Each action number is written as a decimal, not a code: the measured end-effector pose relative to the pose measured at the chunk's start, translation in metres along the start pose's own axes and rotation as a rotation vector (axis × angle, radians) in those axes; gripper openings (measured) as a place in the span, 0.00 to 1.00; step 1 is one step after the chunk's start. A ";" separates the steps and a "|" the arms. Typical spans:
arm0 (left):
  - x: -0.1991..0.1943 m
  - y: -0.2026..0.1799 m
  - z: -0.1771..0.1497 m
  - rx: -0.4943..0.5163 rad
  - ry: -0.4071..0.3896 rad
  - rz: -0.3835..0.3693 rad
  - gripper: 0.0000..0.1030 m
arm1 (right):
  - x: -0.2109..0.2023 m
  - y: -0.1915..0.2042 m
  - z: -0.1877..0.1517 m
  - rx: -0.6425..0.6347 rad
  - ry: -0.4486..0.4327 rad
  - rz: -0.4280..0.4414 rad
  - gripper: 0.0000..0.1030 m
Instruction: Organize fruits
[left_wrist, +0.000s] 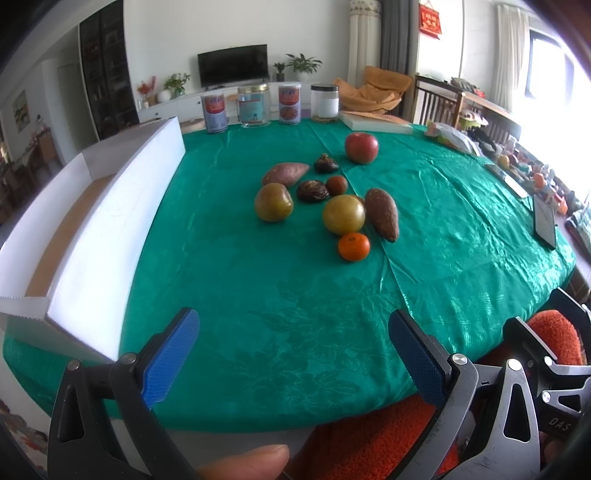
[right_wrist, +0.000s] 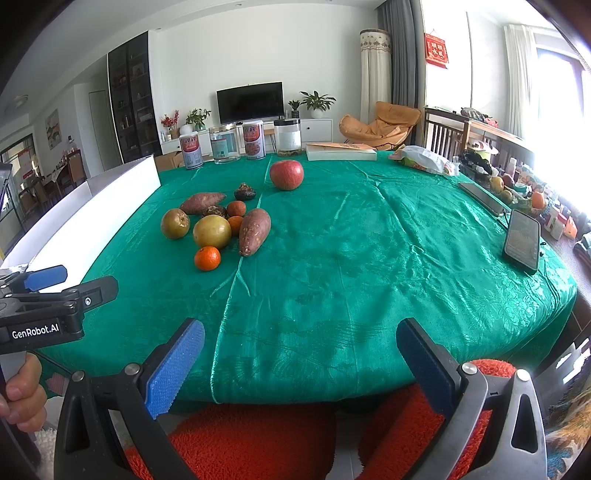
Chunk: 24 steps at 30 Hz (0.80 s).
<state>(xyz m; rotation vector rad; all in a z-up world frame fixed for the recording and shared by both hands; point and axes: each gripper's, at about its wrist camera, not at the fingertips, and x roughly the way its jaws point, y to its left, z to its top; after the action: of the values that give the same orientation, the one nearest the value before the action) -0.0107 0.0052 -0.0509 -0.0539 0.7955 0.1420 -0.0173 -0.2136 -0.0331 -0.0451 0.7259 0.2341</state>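
Produce lies in a loose cluster on the green tablecloth: a red apple farthest back, two sweet potatoes, two yellow-green round fruits, a mandarin nearest me, dark wrinkled pieces and a small reddish fruit. The right wrist view shows the same apple and mandarin. A white open box stands at the left. My left gripper and right gripper both hang open and empty over the near table edge, well short of the fruit.
Several jars and tins line the far edge, with a white book beside them. A phone leans at the right edge near clutter. An orange-red chair cushion lies below the table's near rim.
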 end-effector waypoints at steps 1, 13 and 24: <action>0.000 0.000 0.000 0.000 0.001 -0.001 0.99 | 0.000 0.000 0.000 -0.001 0.001 -0.001 1.00; 0.006 -0.001 -0.003 -0.009 0.024 -0.001 0.99 | 0.001 0.000 0.000 0.003 0.004 0.002 1.00; 0.011 0.000 -0.003 -0.020 0.063 -0.003 0.99 | 0.001 0.000 0.000 0.005 0.004 0.003 1.00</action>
<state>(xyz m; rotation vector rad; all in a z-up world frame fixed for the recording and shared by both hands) -0.0053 0.0059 -0.0611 -0.0791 0.8572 0.1457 -0.0165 -0.2136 -0.0340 -0.0400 0.7307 0.2349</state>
